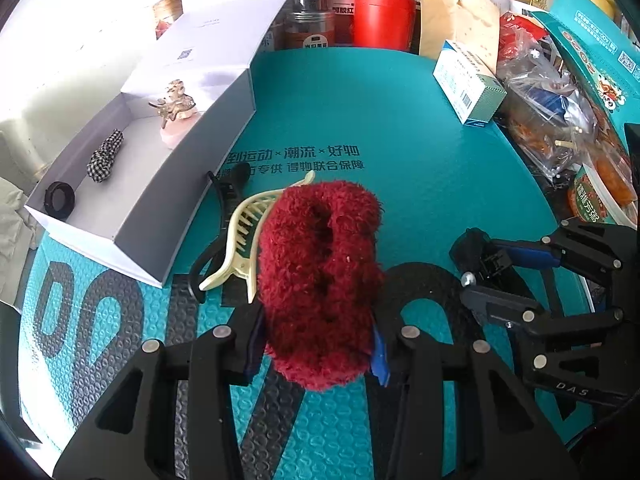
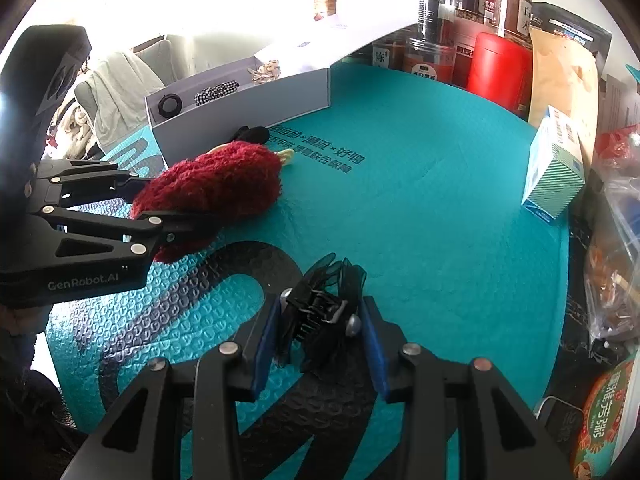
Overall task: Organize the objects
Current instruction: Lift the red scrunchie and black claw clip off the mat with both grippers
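Note:
My left gripper [image 1: 316,344] is shut on a fluffy dark red hair clip [image 1: 320,272], low over the teal mat [image 1: 420,184]; it shows in the right wrist view [image 2: 216,188] too. My right gripper [image 2: 320,320] is shut on a black hair clip with mesh petals [image 2: 324,308], also seen from the left [image 1: 480,256]. A cream claw clip [image 1: 244,240] and a black clip [image 1: 232,184] lie on the mat beside the open white box [image 1: 188,168]. The box holds a black hair tie [image 1: 60,200], a checkered scrunchie [image 1: 105,154] and a gold-and-pink clip [image 1: 176,112].
A red canister [image 1: 384,20], jars [image 1: 310,28] and a brown paper bag [image 1: 460,20] stand at the back. A small teal-striped carton [image 1: 468,84], plastic bags of snacks [image 1: 552,120] and a teal printed box [image 1: 592,52] crowd the right edge.

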A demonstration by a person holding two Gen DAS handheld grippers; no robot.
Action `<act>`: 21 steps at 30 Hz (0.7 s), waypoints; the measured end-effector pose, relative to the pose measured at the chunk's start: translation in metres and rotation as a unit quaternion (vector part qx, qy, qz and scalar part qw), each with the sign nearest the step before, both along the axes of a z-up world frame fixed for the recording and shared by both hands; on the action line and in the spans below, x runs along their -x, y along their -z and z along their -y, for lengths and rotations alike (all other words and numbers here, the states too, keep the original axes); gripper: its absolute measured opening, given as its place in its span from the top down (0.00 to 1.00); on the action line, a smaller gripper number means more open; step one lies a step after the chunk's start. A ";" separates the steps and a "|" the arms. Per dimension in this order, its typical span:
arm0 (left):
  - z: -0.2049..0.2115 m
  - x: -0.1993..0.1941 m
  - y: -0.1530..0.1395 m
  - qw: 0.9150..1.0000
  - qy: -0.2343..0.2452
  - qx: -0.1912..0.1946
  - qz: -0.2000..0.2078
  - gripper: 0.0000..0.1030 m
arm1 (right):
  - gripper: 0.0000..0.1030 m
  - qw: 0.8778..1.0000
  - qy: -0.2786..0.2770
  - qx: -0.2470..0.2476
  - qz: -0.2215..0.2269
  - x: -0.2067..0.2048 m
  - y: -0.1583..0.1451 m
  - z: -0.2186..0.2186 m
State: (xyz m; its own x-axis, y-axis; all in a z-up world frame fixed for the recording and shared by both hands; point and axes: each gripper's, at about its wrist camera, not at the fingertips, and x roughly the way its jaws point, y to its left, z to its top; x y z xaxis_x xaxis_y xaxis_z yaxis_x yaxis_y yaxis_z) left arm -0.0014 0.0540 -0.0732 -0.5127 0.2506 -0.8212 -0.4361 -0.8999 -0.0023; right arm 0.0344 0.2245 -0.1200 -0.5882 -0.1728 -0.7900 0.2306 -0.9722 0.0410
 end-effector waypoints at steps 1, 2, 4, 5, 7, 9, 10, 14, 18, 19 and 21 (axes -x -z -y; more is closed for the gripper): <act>0.001 -0.001 -0.001 1.000 0.000 -0.001 0.000 0.62 | 0.61 1.000 -0.001 0.000 -0.001 0.000 -0.001 0.001; 0.002 -0.002 -0.002 1.000 -0.001 -0.003 0.000 0.62 | 0.61 1.000 -0.003 -0.002 -0.003 0.000 -0.003 0.002; 0.005 -0.004 -0.004 1.000 -0.003 -0.005 0.000 0.62 | 0.61 1.000 -0.007 -0.003 -0.006 0.000 -0.005 0.004; 0.007 -0.005 -0.006 1.000 -0.005 -0.005 -0.002 0.62 | 0.61 1.000 -0.009 -0.004 -0.008 0.000 -0.007 0.006; 0.010 -0.007 -0.009 1.000 -0.008 -0.005 -0.006 0.62 | 0.61 1.000 -0.015 -0.004 -0.010 0.000 -0.009 0.009; 0.014 -0.009 -0.013 1.000 -0.010 -0.006 -0.008 0.62 | 0.61 1.000 -0.020 -0.004 -0.010 0.001 -0.011 0.011; 0.016 -0.010 -0.015 1.000 -0.012 -0.006 -0.010 0.62 | 0.61 1.000 -0.023 -0.004 -0.011 0.001 -0.012 0.013; 0.026 -0.014 -0.023 1.000 -0.022 -0.004 -0.018 0.62 | 0.61 0.999 -0.036 -0.006 -0.017 0.001 -0.017 0.020; 0.038 -0.019 -0.030 0.999 -0.035 -0.002 -0.025 0.62 | 0.61 0.998 -0.054 -0.010 -0.027 0.001 -0.025 0.032; 0.041 -0.020 -0.032 0.999 -0.040 -0.002 -0.026 0.62 | 0.61 0.998 -0.060 -0.011 -0.028 0.002 -0.026 0.036; 0.048 -0.022 -0.035 0.998 -0.047 -0.002 -0.029 0.62 | 0.61 0.997 -0.068 -0.012 -0.032 0.002 -0.029 0.042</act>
